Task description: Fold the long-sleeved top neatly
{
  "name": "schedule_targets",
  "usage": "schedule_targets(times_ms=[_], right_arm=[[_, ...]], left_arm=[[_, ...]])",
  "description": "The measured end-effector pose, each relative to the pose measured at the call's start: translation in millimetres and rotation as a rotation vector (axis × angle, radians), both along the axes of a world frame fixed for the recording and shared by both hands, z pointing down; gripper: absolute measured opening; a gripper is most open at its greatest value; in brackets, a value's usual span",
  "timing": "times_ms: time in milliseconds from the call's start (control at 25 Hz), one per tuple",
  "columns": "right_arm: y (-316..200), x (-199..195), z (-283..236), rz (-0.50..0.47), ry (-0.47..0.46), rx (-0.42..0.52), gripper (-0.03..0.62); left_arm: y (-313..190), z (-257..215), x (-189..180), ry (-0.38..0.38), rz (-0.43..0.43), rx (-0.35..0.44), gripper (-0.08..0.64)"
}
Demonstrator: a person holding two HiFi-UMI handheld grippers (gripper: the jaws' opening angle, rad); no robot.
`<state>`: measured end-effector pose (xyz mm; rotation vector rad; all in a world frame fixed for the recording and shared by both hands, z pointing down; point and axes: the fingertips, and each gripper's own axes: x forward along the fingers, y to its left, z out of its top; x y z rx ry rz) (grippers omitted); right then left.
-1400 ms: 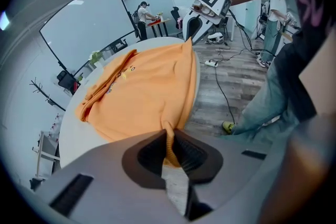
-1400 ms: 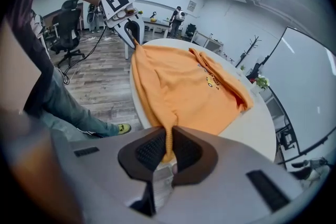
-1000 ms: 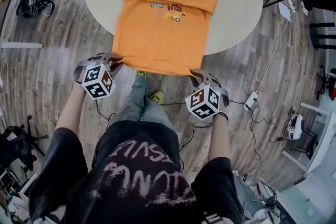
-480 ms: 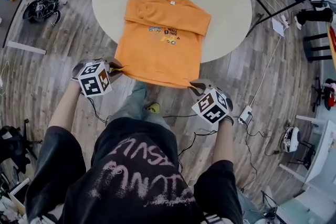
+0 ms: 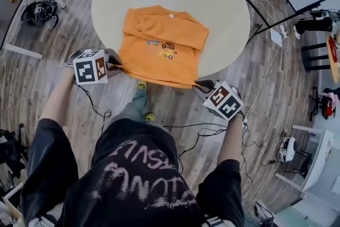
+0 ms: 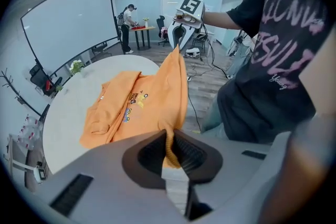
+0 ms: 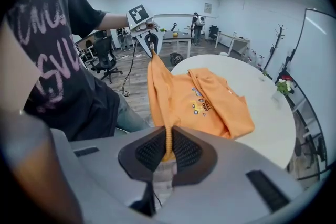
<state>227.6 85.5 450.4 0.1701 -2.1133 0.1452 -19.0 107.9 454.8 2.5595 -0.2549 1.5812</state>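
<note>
Left gripper (image 5: 112, 65) is clamped nearly closed on one bottom corner of the orange top (image 5: 162, 45), and the right gripper (image 5: 204, 85) pinches the other corner the same way. Between them the hem is stretched in the air, off the near edge of the round table (image 5: 223, 8). Beyond the grippers, the rest of the top lies on the table with a sleeve folded across its chest.

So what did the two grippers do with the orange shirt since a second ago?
Both went up. The left hand-held gripper and the right hand-held gripper raised the bottom hem of the orange top higher, off the near edge of the table. Unchanged: both stay clamped on the hem corners, the sleeves stay folded across the chest, and the collar end still lies on the table.
</note>
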Motion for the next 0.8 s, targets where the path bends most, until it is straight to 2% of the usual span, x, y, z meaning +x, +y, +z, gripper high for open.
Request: schedule_targets(times_ms=[440, 800], right_arm=[[-90, -14, -18, 0.004, 0.033, -0.024, 0.028], [-163, -34, -3, 0.054, 0.056, -0.022, 0.028]], left_arm=[[-94, -18, -12, 0.048, 0.018, -0.066, 0.043], [-169, 4, -33, 0.114, 0.003, -0.103, 0.043]])
